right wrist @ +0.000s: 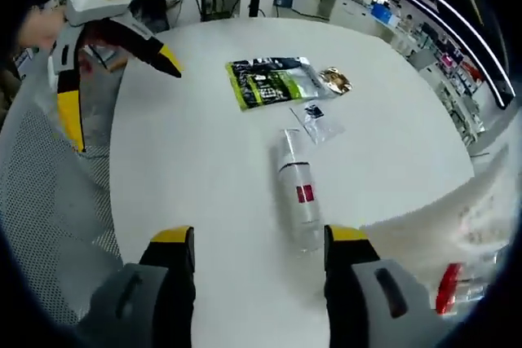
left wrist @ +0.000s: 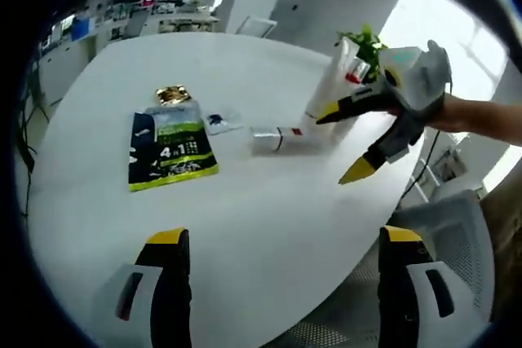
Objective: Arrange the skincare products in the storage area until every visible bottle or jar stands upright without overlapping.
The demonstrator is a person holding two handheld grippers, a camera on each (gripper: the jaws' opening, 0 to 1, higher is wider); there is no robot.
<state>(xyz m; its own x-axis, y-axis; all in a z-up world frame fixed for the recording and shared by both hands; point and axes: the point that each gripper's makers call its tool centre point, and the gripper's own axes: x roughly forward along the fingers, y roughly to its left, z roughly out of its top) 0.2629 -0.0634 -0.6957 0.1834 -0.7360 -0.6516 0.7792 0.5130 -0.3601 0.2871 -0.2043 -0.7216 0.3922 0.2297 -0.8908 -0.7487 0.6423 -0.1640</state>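
White laminate made up the round table, and on it a clear bottle with a small red label lay flat on its side, toward the edge nearest the right gripper. That gripper's yellow-tipped jaws stood wide and empty, hovering just short of the bottle's base end. In the left gripper view the same bottle lay below the right gripper, with a white tube just behind it, blurred in the right gripper view; I could not tell whether it stood or leaned.

To my mind the step in hand was gripping the fallen bottle to stand it up. It would go best with the jaws set across the body near the middle, not the slim cap end, and closed gently, since the clear round wall looked slick and likely to roll. It should then be tipped onto its base on bare table, apart from the tube.

The left gripper also stood wide and held nothing, hanging near the table's closer edge. Toward the middle lay a green and dark pouch, a gold-foil item at its end, and a small clear sachet close to the bottle's cap; the sachet might be nudged if the bottle swung. A mesh chair stood off the edge.
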